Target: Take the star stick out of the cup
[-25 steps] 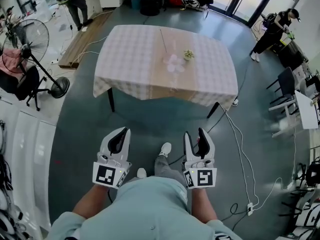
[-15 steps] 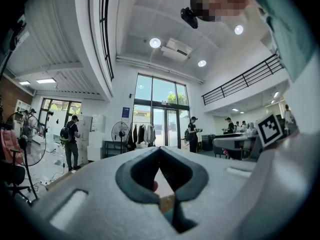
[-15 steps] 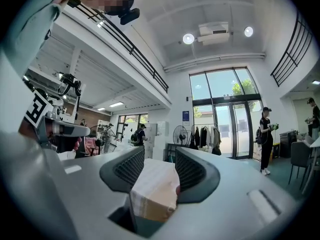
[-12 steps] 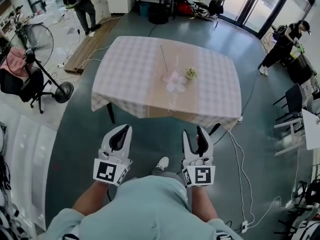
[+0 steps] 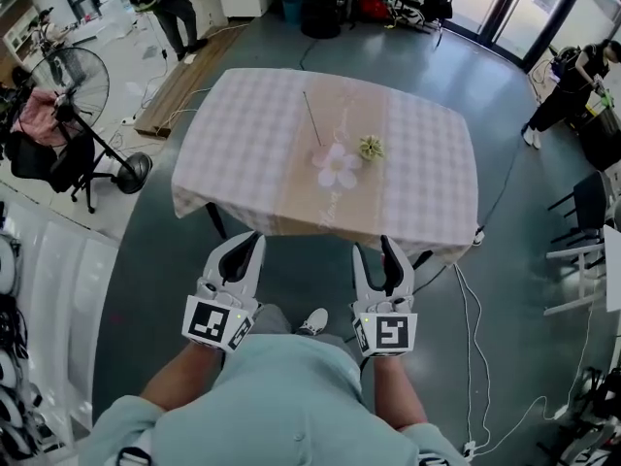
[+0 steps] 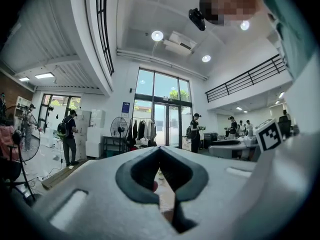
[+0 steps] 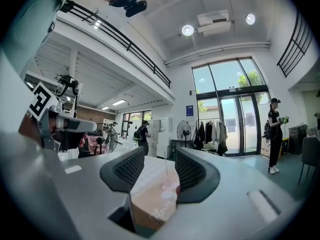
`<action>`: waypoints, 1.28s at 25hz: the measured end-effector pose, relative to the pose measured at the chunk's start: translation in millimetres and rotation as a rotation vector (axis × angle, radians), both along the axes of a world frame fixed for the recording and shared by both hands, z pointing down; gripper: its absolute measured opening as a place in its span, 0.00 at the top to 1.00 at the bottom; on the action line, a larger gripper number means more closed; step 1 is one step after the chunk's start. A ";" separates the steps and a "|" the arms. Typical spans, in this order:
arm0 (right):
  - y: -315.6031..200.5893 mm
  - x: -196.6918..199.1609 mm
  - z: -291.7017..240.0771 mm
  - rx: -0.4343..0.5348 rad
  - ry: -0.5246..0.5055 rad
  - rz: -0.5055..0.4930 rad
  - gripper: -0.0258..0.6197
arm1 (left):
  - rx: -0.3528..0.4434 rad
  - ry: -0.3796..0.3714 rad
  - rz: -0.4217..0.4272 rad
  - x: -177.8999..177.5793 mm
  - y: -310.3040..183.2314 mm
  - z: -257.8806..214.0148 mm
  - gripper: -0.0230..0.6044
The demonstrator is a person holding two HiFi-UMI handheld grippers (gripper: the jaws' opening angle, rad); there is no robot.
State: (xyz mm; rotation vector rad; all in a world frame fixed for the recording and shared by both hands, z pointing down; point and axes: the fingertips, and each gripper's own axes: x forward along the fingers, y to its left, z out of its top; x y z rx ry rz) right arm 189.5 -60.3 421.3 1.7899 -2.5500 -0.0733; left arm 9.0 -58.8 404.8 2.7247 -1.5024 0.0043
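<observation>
On the checked table (image 5: 243, 134) a pink flower-shaped cup (image 5: 337, 166) stands on the tan runner, and a thin stick (image 5: 312, 119) rises from it, slanting to the far left. The right gripper view shows the cup (image 7: 170, 189) and stick (image 7: 166, 166) between its jaws, far off. My left gripper (image 5: 245, 244) (image 6: 159, 149) hangs over the floor just short of the table's front edge, shut and holding nothing. My right gripper (image 5: 374, 248) (image 7: 159, 156) is level with it, open and holding nothing. No star is discernible on the stick.
A small yellow-green ornament (image 5: 370, 147) sits right of the cup. A standing fan (image 5: 73, 76) and a chair are at the left, cables (image 5: 475, 289) trail on the floor at the right, and a dark chair (image 5: 587, 202) stands further right. People stand at the back.
The person has walked toward the table. It now lies closer, and both grippers have come up to its front edge. Neither gripper's jaws have changed.
</observation>
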 end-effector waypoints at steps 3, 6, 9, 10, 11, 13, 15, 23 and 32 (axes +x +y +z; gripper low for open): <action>-10.8 4.8 3.0 -0.017 -0.009 -0.003 0.69 | -0.017 -0.009 -0.011 2.1 -9.6 3.7 0.96; -22.1 6.2 9.5 -0.032 -0.011 -0.007 0.69 | -0.031 -0.010 -0.021 1.6 -21.0 9.2 0.96; -34.0 5.9 13.2 -0.042 -0.018 -0.002 0.69 | -0.040 -0.008 -0.023 0.2 -33.3 11.2 0.96; -39.1 5.2 14.0 -0.046 -0.019 -0.001 0.69 | -0.041 -0.006 -0.023 -0.7 -38.1 11.6 0.96; -44.9 4.1 14.1 -0.050 -0.017 -0.001 0.69 | -0.041 -0.003 -0.023 -1.7 -43.5 11.8 0.96; -58.0 2.0 14.0 -0.054 -0.017 0.003 0.69 | -0.036 0.000 -0.022 -4.7 -57.0 11.1 0.96; -73.4 0.7 14.9 -0.054 -0.019 0.011 0.69 | -0.029 0.000 -0.022 -8.2 -73.6 9.9 0.96; -144.7 -18.1 17.0 -0.076 -0.002 0.012 0.69 | -0.021 0.007 -0.019 -30.8 -134.9 13.8 0.96; -226.7 -52.1 15.3 -0.095 0.050 0.065 0.69 | 0.001 0.040 0.043 -73.6 -214.4 7.9 0.96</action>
